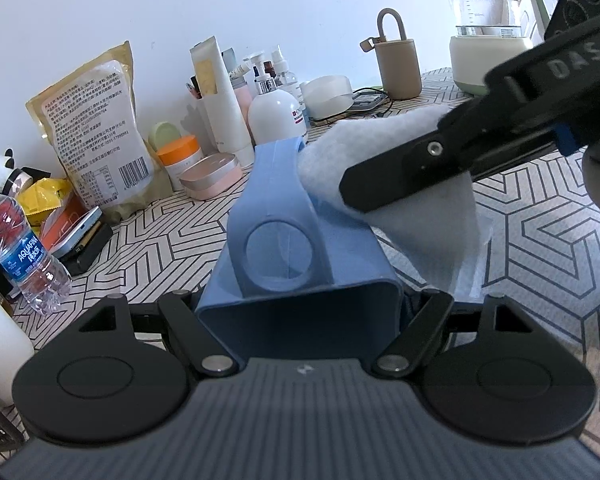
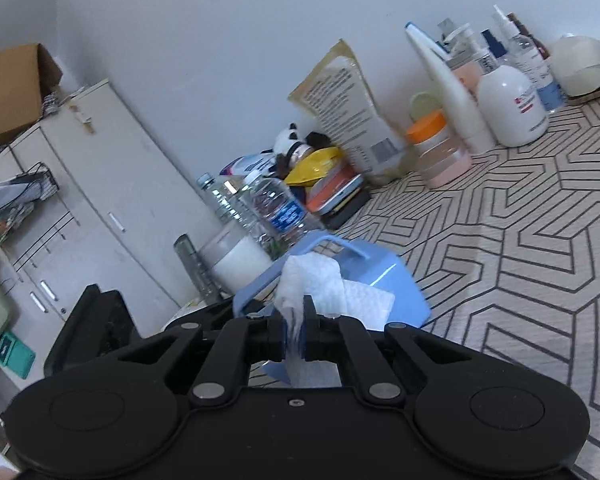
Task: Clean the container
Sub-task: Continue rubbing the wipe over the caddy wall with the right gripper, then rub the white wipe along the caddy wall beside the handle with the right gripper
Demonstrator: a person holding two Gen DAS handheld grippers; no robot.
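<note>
- My left gripper (image 1: 300, 300) clamps the blue container (image 1: 296, 248), its long axis running away from me.
- My right gripper (image 2: 296, 320), pinching the paper towel (image 2: 320, 284), sits at its right wall.

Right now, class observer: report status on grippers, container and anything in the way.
Left gripper shut on blue container. Right gripper shut on white wipe, wipe against container. Nothing blocking.

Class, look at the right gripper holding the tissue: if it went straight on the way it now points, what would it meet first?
Most likely the blue container: the right gripper, shut on the white tissue, points into its open side. Depth is unclear.
</note>
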